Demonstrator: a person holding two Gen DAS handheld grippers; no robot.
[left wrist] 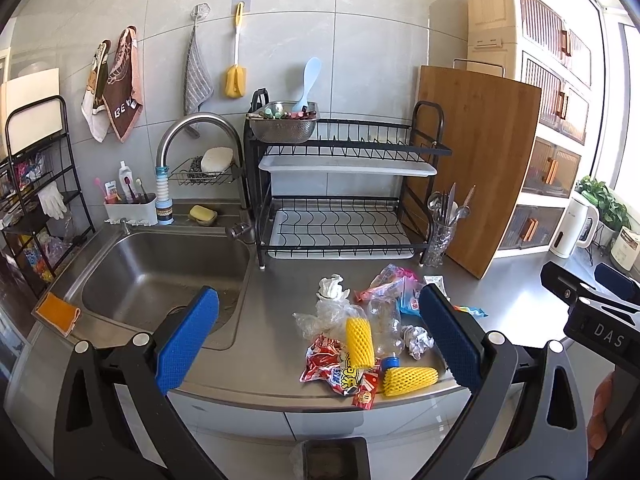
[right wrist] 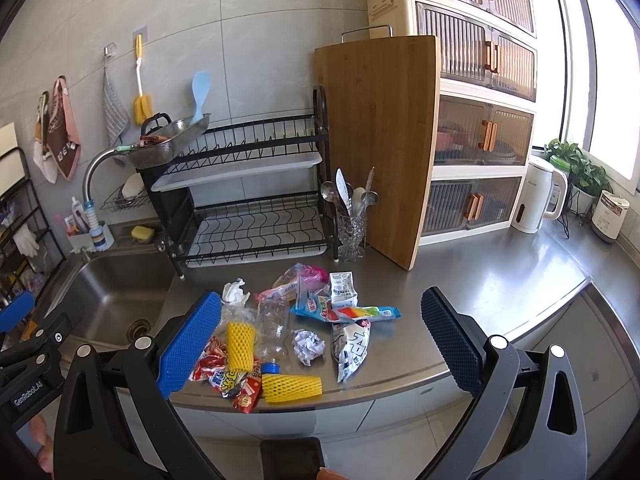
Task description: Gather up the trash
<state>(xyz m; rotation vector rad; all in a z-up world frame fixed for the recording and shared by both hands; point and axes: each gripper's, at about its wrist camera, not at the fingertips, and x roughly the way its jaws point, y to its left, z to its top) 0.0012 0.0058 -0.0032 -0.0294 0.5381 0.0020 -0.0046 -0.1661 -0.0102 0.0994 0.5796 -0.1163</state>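
Both grippers' jaws gape wide — holding nothing.

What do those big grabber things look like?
Each is a black plastic frame with silver round bolts and two fingers padded in bumpy blue rubber. The left gripper and right gripper match. White lettering marks their bodies: "DAS" on the right one, "GenRobot.AI" on the left one.

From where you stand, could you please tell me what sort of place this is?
Most likely a home kitchen: a stainless steel sink with a curved tap, a black two-tier wire dish rack beside it, and a white electric kettle on the steel counter.
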